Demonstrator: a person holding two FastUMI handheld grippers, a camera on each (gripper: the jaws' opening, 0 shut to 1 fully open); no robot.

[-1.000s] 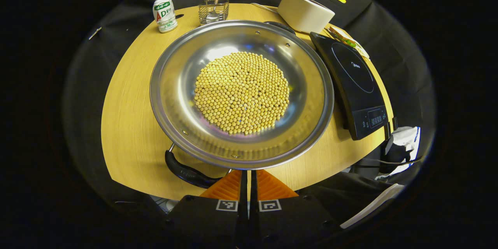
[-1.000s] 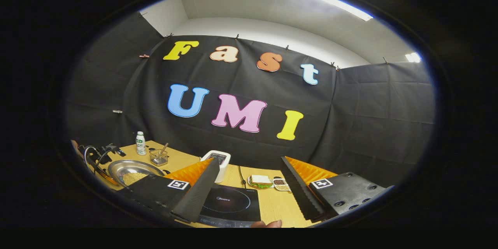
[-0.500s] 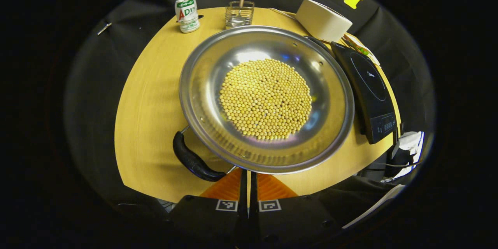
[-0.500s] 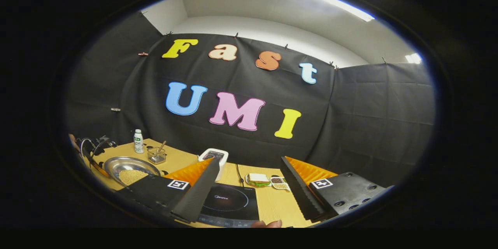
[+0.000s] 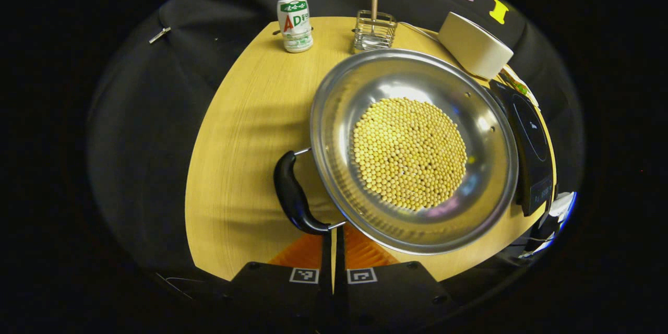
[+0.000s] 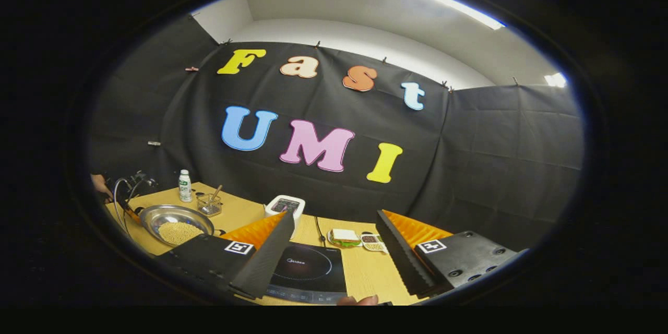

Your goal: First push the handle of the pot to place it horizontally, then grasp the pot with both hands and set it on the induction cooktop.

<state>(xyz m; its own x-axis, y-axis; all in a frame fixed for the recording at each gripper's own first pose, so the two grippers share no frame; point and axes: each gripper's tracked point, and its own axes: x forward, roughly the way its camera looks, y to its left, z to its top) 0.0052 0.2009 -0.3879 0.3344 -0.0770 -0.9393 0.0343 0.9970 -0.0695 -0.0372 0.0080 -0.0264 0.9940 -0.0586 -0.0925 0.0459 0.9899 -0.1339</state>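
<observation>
We see a round wooden counter (image 5: 245,130) with a black cloth wall behind it. On the counter sits a big shiny pot (image 5: 412,148) full of small yellow beans (image 5: 409,154). Its black handle (image 5: 292,193) sticks out on the side close to us, and the left hand-held gripper (image 5: 333,237) sits just at the near end of that handle with its two fingers pressed together, holding nothing. The flat black cooktop (image 5: 529,141) lies right beside the pot, on the other side from the handle.

At the back edge stands a little white bottle (image 5: 294,18) with a green label; we leave its words alone. Near it is a wire basket (image 5: 373,34) with a stick in it, and a white box (image 5: 475,52) is close to the cooktop.

In the right gripper view, the right hand-held gripper (image 6: 334,250) hangs wide open above the cooktop (image 6: 308,271), holding nothing. A sandwich (image 6: 343,237) lies behind the cooktop. The pot (image 6: 176,222) is far off to one side.
</observation>
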